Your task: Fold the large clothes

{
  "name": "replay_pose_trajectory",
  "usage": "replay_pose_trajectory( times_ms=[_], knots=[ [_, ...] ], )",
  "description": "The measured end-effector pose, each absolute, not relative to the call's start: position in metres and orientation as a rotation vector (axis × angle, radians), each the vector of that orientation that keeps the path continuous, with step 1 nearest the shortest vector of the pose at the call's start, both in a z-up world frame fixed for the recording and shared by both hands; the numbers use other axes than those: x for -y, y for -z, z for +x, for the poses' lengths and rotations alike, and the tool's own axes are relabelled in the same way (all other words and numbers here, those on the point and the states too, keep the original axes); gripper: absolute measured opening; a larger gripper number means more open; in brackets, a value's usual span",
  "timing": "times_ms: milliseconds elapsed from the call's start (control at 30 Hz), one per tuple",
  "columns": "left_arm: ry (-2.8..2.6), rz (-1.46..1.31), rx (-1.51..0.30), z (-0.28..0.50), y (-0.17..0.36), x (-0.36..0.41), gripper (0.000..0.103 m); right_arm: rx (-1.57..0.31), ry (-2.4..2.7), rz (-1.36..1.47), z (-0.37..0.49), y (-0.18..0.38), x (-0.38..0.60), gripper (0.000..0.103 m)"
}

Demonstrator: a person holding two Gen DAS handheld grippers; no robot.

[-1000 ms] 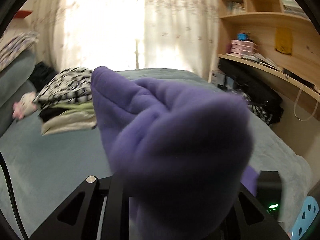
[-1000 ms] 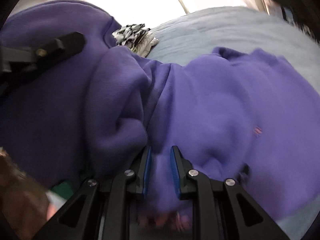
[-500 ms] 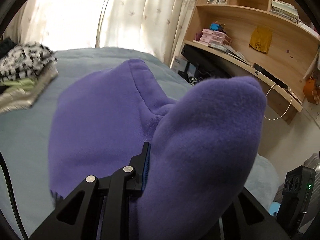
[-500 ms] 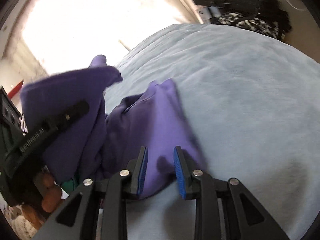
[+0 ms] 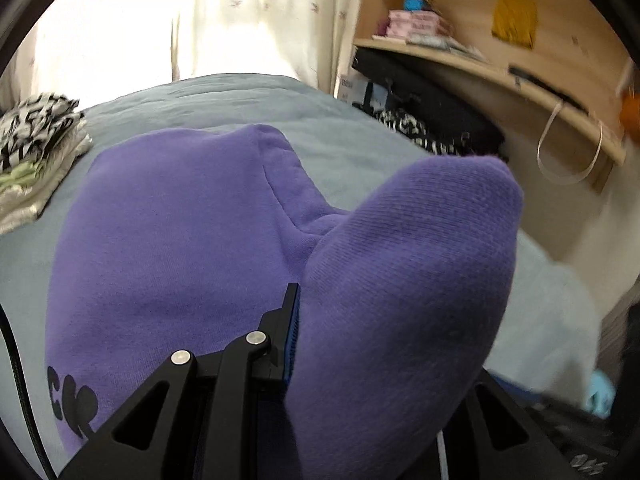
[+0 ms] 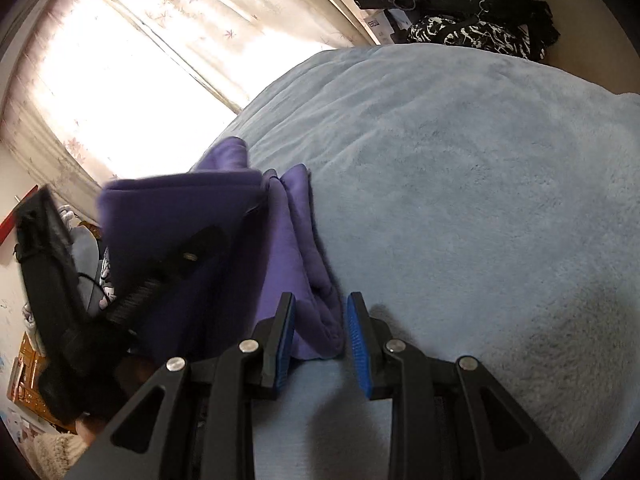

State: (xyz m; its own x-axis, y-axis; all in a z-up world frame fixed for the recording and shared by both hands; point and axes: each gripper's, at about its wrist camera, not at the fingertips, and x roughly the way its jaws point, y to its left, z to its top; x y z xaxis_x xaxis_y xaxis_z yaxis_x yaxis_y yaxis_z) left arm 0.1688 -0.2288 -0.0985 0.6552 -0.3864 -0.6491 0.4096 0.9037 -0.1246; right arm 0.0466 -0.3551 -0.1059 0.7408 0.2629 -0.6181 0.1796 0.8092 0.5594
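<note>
A purple sweatshirt [image 5: 172, 240] lies on the pale blue bed [image 5: 224, 96], with black lettering at its lower left. My left gripper [image 5: 304, 344] is shut on a thick fold of the sweatshirt, which bulges over and hides the right finger. In the right wrist view the sweatshirt [image 6: 296, 248] lies folded on the bed [image 6: 480, 200], and the left gripper [image 6: 176, 264] holds a flap above it. My right gripper [image 6: 320, 340] is open, its blue pads on either side of the sweatshirt's near edge without pinching it.
A stack of folded clothes [image 5: 36, 148] with a black-and-white top sits at the bed's far left. Wooden shelves [image 5: 500, 60] and dark bags [image 6: 472, 32] stand beyond the bed's right side. A bright curtained window [image 6: 132, 64] is behind.
My right gripper has let go of the sweatshirt and opened wider, drawing back to its near edge. My left gripper has stayed shut on the fold and lowered the cloth toward the bed.
</note>
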Motion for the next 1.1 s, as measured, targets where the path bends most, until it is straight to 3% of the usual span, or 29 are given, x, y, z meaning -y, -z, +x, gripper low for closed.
replay_pose_trajectory(
  times_ms=[200,300,467,533,1100],
  knots=[
    [0.455,0.063,-0.724,0.168,0.097,0.231,0.019,-0.752,-0.043,0.629,0.046,0.106,0.355,0.027],
    [0.462,0.076,-0.722,0.166,0.094,0.231,0.025,-0.758,-0.034,0.626,0.046,0.104,0.355,0.027],
    [0.508,0.069,-0.729,0.165,0.084,0.232,0.053,-0.757,-0.023,0.611,0.044,0.098,0.354,0.027],
    [0.513,0.066,-0.726,0.163,0.080,0.231,0.057,-0.755,-0.017,0.602,0.042,0.095,0.354,0.027],
    [0.572,-0.055,-0.789,0.147,0.041,0.202,0.063,-0.727,-0.028,0.541,0.033,0.059,0.342,0.027]
  ],
)
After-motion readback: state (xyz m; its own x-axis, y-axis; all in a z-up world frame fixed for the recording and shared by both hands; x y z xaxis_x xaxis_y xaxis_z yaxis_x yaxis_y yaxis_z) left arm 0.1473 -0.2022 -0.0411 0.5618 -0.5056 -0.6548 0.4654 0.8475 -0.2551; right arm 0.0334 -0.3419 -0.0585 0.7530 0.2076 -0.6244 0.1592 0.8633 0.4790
